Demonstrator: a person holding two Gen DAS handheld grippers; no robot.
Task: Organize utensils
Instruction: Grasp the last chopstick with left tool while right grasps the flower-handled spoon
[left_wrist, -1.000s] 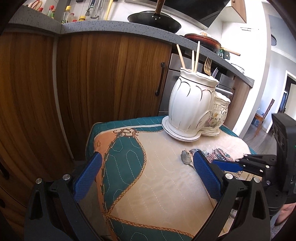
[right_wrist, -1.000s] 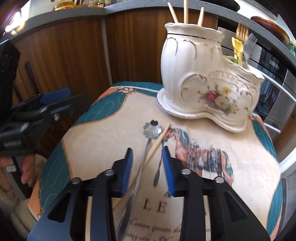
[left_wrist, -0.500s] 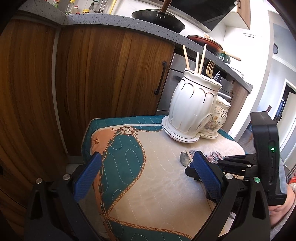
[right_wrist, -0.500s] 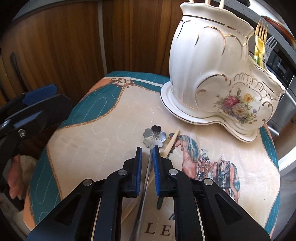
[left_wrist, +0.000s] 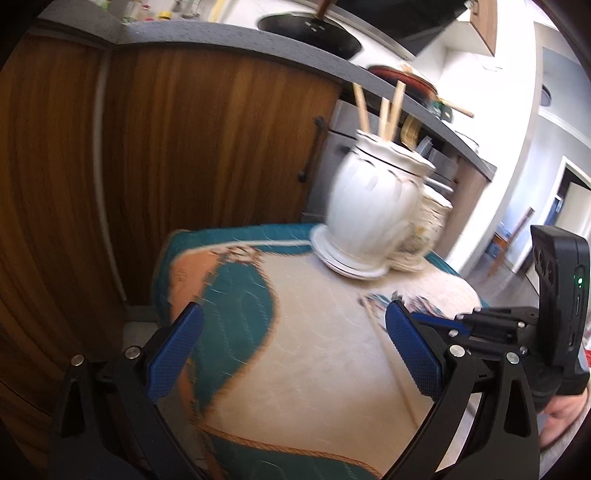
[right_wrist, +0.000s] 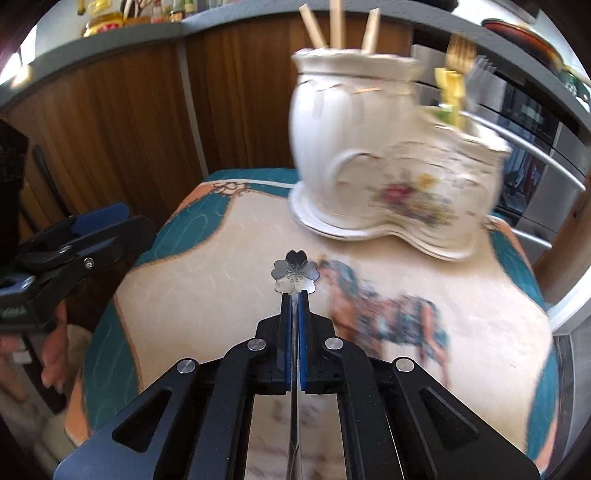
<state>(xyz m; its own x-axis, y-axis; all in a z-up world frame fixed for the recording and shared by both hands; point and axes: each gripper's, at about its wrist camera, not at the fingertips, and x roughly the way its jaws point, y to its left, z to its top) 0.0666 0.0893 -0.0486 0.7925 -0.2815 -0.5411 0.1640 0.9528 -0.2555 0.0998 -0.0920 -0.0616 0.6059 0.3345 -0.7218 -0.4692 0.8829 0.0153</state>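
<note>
Right gripper (right_wrist: 293, 295): just closed, clamped on thin handle of flower-headed spoon (right_wrist: 295, 275).
Left gripper (left_wrist: 295, 332): wide apart, empty, hovering over quilted cloth (left_wrist: 314, 350).
Spoon: above cloth, short of ceramic holder (right_wrist: 369, 158).
Axis: along fingers, head toward holder.
Risk: slim handle pivoting or slipping; chopstick (left_wrist: 388, 358) left behind.

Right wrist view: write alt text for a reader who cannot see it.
The right tongs are shut on a thin metal spoon with a flower-shaped end, held over a quilted cloth with a horse print. Behind stands a white ceramic utensil holder with chopsticks and forks; the open left tongs wait at the left edge.
</note>
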